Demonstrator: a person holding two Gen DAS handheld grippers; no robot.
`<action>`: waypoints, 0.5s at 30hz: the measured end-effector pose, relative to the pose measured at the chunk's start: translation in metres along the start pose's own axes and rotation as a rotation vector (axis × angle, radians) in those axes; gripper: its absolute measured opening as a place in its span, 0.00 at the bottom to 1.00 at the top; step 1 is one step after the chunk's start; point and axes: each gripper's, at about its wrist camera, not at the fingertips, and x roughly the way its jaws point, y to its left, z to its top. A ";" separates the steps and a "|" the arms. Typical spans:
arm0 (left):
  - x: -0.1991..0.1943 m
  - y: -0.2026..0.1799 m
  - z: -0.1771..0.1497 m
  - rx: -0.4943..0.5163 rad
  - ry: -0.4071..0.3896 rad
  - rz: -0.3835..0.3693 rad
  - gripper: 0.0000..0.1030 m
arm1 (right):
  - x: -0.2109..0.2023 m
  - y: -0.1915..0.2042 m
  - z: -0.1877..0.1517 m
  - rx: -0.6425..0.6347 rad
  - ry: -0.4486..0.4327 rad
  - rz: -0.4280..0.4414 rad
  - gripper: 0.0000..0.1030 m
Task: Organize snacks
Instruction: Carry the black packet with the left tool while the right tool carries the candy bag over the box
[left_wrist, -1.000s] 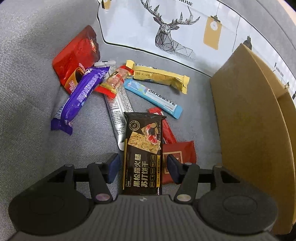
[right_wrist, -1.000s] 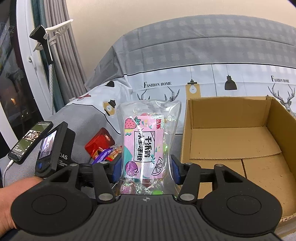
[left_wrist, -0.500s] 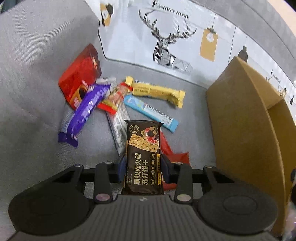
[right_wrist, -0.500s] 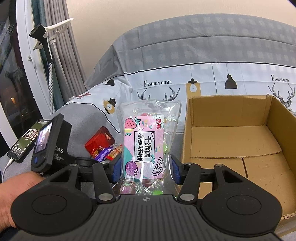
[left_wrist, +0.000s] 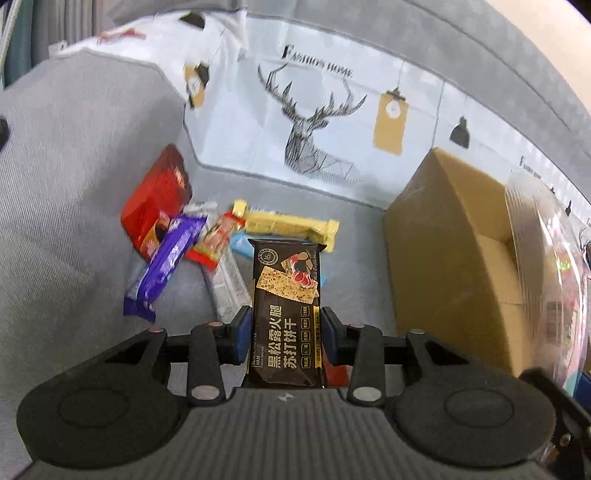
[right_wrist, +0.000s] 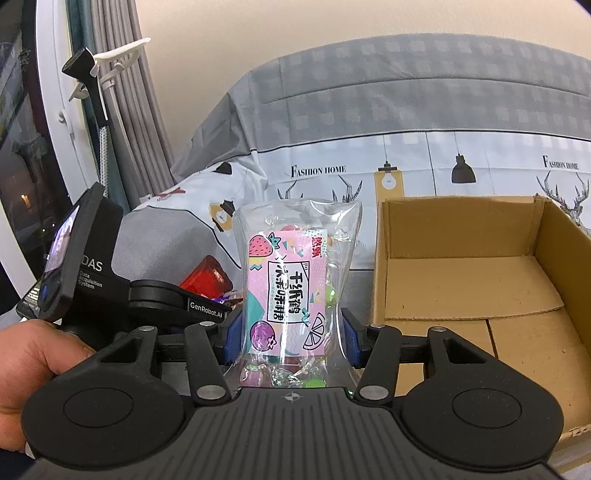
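My left gripper (left_wrist: 286, 332) is shut on a black cracker pack (left_wrist: 286, 295) and holds it above the grey sofa seat. Below it lie a red pouch (left_wrist: 159, 199), a purple bar (left_wrist: 166, 266), a yellow bar (left_wrist: 288, 223), a silver stick (left_wrist: 229, 284) and a small red-and-clear candy (left_wrist: 214, 243). My right gripper (right_wrist: 291, 339) is shut on a clear candy bag with a pink label (right_wrist: 291, 280), held upright just left of the open cardboard box (right_wrist: 480, 280). The box also shows in the left wrist view (left_wrist: 443, 258).
The box (right_wrist: 524, 325) holds nothing. The sofa cover with deer print (left_wrist: 317, 122) rises behind the snacks. The left hand and its gripper body (right_wrist: 85, 266) sit at the left of the right wrist view. Curtains and a window (right_wrist: 22, 147) stand far left.
My left gripper closed on the black cracker pack and lifted it off the seat, tilting up toward the box. My right gripper stayed still with the candy bag.
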 end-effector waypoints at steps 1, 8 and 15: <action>-0.004 -0.003 0.001 0.007 -0.010 -0.001 0.42 | -0.002 -0.001 0.002 0.004 -0.008 -0.001 0.53; -0.032 -0.031 0.005 0.065 -0.142 -0.036 0.42 | -0.026 -0.034 0.048 0.031 -0.102 -0.012 0.53; -0.051 -0.070 0.004 0.104 -0.319 -0.117 0.42 | -0.036 -0.098 0.077 0.028 -0.191 -0.141 0.53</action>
